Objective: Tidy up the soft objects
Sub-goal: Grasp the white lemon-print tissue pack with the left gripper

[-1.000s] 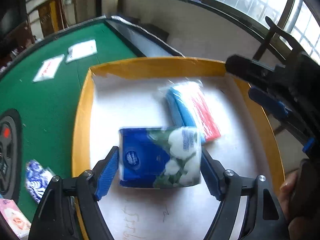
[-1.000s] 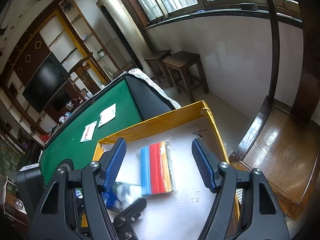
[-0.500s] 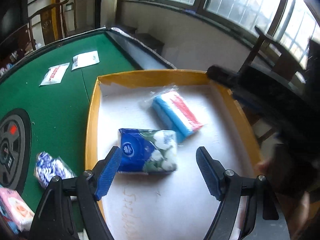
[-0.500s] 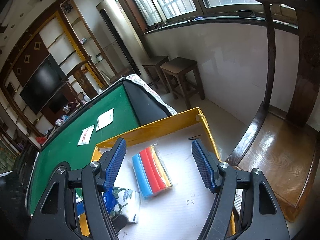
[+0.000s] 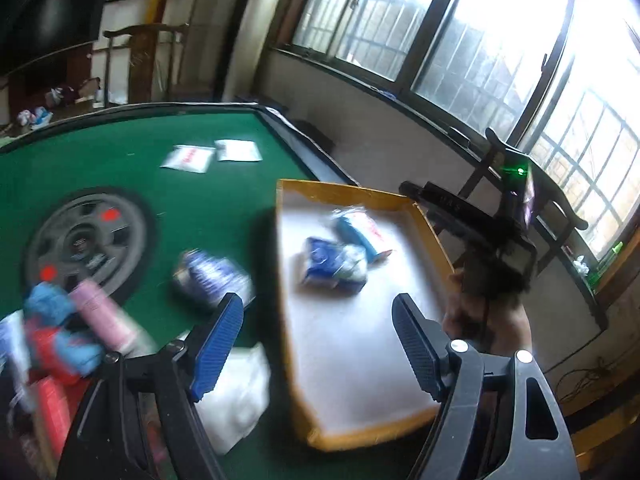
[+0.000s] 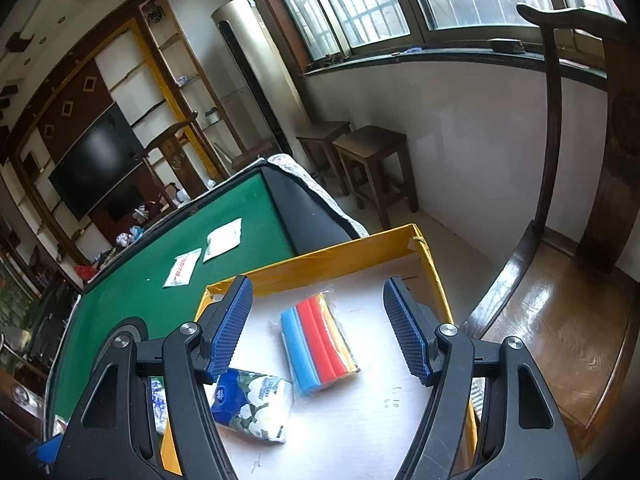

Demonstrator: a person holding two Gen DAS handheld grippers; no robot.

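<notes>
A yellow-rimmed tray point(image 5: 286, 248) with a white floor holds a blue flower-print tissue pack point(image 5: 334, 266) and a bagged blue, red and yellow sponge set point(image 5: 362, 232). My left gripper point(image 5: 318, 344) is open and empty, back from the tray and over its near left edge. My right gripper point(image 6: 320, 328) is open and empty too, hovering above the sponge set point(image 6: 316, 344), with the tissue pack point(image 6: 252, 404) at its lower left. In the left wrist view the right gripper point(image 5: 472, 220) shows at the tray's right rim, held by a hand point(image 5: 488, 320).
On the green table point(image 5: 200, 200) left of the tray lie a blue-and-white pack point(image 5: 208, 276), a pink pack point(image 5: 104, 316), blue and red soft items point(image 5: 56, 336) and a white pack point(image 5: 236, 396). Two flat white packets point(image 6: 182, 268) lie farther off. A wooden chair point(image 6: 560, 300) stands right of the tray.
My left gripper has pulled back and up to the left, away from the tissue pack, which stays lying in the tray. The right gripper has barely moved.
</notes>
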